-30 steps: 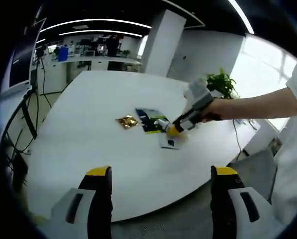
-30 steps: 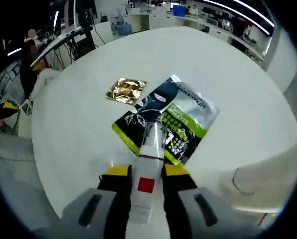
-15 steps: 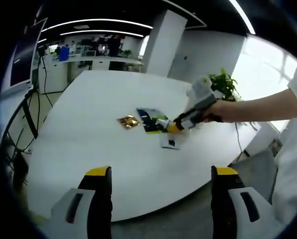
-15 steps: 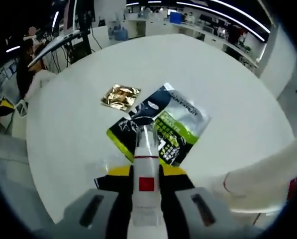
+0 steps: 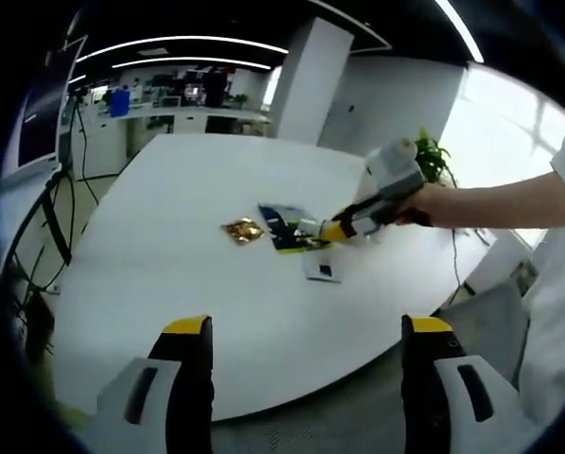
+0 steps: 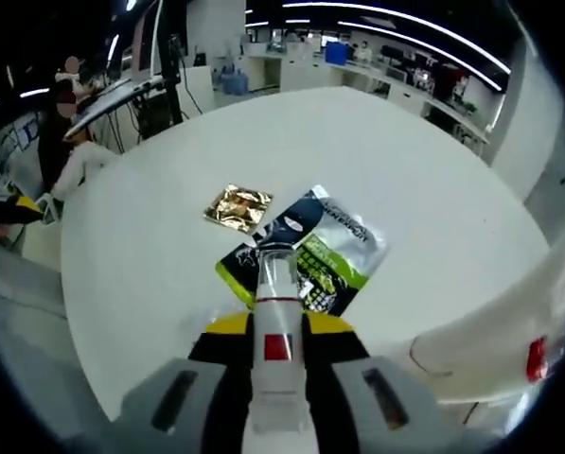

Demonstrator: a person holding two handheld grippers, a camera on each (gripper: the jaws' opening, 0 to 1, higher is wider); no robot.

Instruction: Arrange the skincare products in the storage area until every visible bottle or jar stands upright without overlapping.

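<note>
Lifted since a second ago: white tube (image 6: 275, 326), clamped in right hand-held gripper (image 6: 276, 333), lower centre, above green sachet (image 6: 322, 253). Left hand-held gripper (image 5: 301, 331) wide, empty — low over table (image 5: 168, 236). Advice — set tube upright on bare table, beside gold sachet (image 6: 237, 205).

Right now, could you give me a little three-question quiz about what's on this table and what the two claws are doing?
1. True or false: the right claw is shut on a white tube.
2. What lies on the white table beside the green and black packet?
A. a gold foil sachet
B. a glass jar
C. a spoon
3. Fill in: the left claw is ____ and holds nothing.

Key:
1. True.
2. A, the gold foil sachet.
3. Open.
</note>
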